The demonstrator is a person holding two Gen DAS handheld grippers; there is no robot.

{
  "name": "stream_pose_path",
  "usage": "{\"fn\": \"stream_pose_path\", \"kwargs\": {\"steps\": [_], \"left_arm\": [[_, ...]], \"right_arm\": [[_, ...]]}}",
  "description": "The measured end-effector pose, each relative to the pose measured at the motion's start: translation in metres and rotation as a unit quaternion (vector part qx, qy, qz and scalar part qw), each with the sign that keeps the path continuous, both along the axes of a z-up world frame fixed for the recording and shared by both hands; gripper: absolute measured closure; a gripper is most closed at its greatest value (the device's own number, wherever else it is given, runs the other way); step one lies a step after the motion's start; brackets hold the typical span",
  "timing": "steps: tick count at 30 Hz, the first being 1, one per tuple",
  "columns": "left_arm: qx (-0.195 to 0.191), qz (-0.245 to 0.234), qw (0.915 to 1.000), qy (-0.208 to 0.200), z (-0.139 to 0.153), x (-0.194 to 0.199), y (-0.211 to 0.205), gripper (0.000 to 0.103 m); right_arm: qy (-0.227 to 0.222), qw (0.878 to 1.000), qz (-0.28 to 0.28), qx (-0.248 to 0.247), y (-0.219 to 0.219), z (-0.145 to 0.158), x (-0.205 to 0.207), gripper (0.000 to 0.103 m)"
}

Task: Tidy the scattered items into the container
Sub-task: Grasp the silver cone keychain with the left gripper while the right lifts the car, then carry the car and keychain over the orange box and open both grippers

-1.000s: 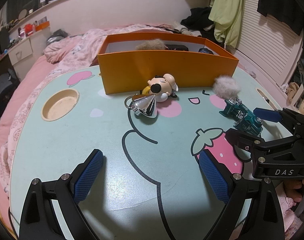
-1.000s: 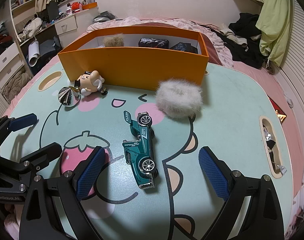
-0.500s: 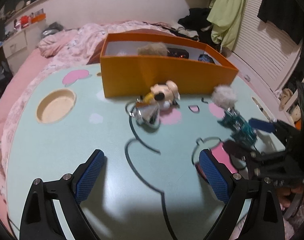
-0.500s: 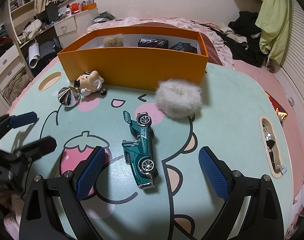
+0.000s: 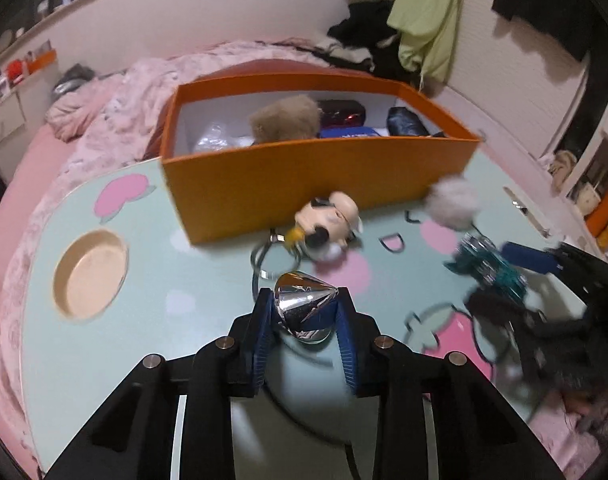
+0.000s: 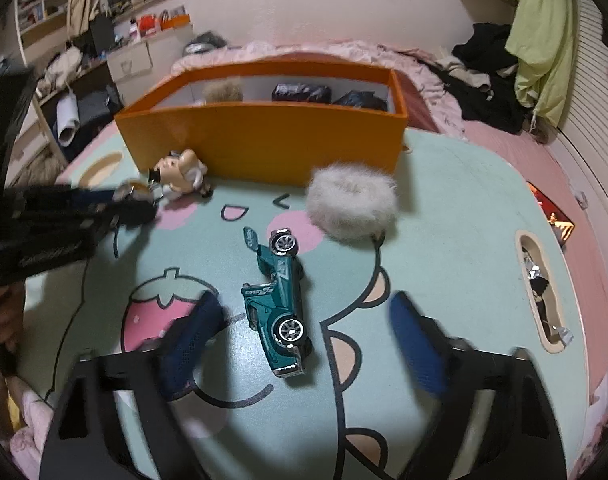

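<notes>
One orange box [image 5: 316, 184] stands at the far edge of the table [image 5: 143, 320], open on top. Inside it show at least five things: a brown puff [image 5: 285, 120], a dark red case [image 5: 342, 114], a black pouch [image 5: 406, 122], something blue [image 5: 348, 133] and a clear wrapper [image 5: 213, 142].

Four loose things lie on the table before the box. One figurine [image 6: 179, 174] rests against the box's front wall near its left end, with a key ring [image 5: 269, 258] beside it. One silver cone [image 5: 306, 306] sits between the blue pads of the left hand-held gripper [image 5: 306, 312], whose jaws are closing and already touch its sides. One white puff [image 6: 352, 204] lies just before the box's right corner. One green toy car [image 6: 277, 300] lies on its side near the table's middle, between the spread fingers of the right hand-held gripper [image 6: 299, 344]; its jaws are closing but stand clear of the car on both sides.

The table has one round cup recess [image 5: 89, 274] at its left edge and one slot [image 6: 542, 292] at its right edge. The near table is bare. A pink bed [image 5: 115, 96] lies beyond the box.
</notes>
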State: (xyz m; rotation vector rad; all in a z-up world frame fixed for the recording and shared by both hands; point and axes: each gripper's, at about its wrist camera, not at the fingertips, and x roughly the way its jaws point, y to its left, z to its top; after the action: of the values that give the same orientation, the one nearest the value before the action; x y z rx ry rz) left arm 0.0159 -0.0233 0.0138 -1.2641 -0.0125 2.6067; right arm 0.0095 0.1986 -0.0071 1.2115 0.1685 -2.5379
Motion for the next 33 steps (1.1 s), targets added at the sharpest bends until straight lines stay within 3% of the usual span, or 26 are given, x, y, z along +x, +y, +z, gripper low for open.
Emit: {"fn": "stream_pose_path", "kwargs": {"steps": [3,6,10,15,22,27,30,31,33], "left_arm": [[0.031,0.003,0.9993,0.019,0.010,0.021,-0.006,0.075],[0.039,0.002,0.9986,0.035,0.015,0.039,-0.005,0.075],[0.045,-0.006,0.9980,0.045,0.020,0.047,0.002,0.075],[0.036,-0.012,0.9975,0.059,0.039,0.036,0.005,0.075],[0.027,-0.007,0.9966,0.077,0.079,-0.031,0.012,0.075],[0.013,0.020,0.9984,0.052,0.076,-0.092,0.013,0.074],[0.022,0.040,0.9982,0.038,0.066,-0.121,0.008,0.074],[0.028,0.047,0.9979,0.035,0.061,-0.132,0.005,0.072],[0.032,0.052,0.9979,0.023,0.055,-0.141,0.004,0.054]], "right_arm": [[0.008,1.000,0.006,-0.015,0.002,0.002,0.004,0.046],[0.010,0.998,0.030,-0.045,0.002,0.003,0.007,0.078],[0.020,0.992,0.070,-0.099,0.006,0.013,0.014,0.078],[0.014,0.992,0.067,-0.108,0.002,0.024,0.008,0.078],[0.048,0.993,0.040,-0.098,-0.016,0.077,-0.036,0.078],[0.054,0.996,0.012,-0.063,-0.035,0.091,-0.084,0.078],[0.034,0.997,-0.005,-0.071,-0.041,0.087,-0.114,0.078],[0.030,0.997,-0.012,-0.077,-0.041,0.084,-0.122,0.078],[0.017,0.996,-0.020,-0.085,-0.042,0.077,-0.141,0.077]]}}
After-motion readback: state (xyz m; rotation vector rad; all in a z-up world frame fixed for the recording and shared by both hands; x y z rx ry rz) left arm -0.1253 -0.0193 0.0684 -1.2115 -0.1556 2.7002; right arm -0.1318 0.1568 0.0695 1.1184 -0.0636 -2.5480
